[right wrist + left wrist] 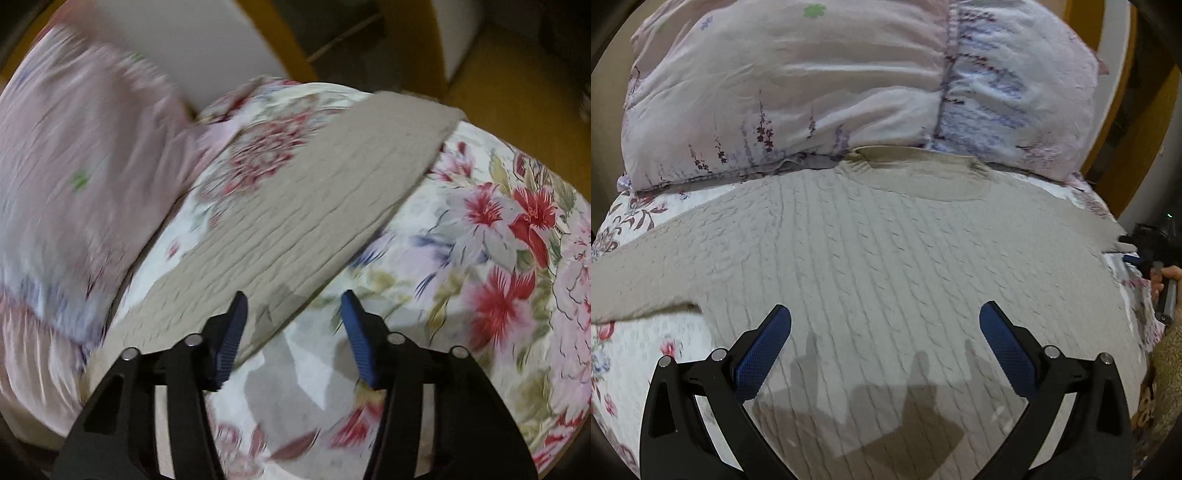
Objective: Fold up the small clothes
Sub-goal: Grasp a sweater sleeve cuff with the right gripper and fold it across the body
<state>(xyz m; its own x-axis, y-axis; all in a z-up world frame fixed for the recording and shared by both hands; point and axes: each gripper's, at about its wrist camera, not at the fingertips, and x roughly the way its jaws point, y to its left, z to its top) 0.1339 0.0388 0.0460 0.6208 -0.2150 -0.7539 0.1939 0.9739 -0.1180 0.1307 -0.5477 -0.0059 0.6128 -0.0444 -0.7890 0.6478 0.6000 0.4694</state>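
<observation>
A beige cable-knit sweater (886, 258) lies flat on a floral bedsheet (646, 350), its neckline (916, 177) toward the pillow. My left gripper (884, 314) is open and empty, hovering over the sweater's body. One sleeve stretches to the left (646, 280). In the right wrist view the other sleeve (314, 199) lies straight across the sheet (480, 258) toward its cuff (424, 110). My right gripper (293, 306) is open and empty, just above the sleeve's lower edge. The right gripper also shows at the right edge of the left wrist view (1145, 254).
A large pink floral pillow (831, 92) lies just beyond the sweater's neckline; it also shows in the right wrist view (81, 155). A wooden headboard (1137, 129) and floor (498, 74) lie past the bed's edge.
</observation>
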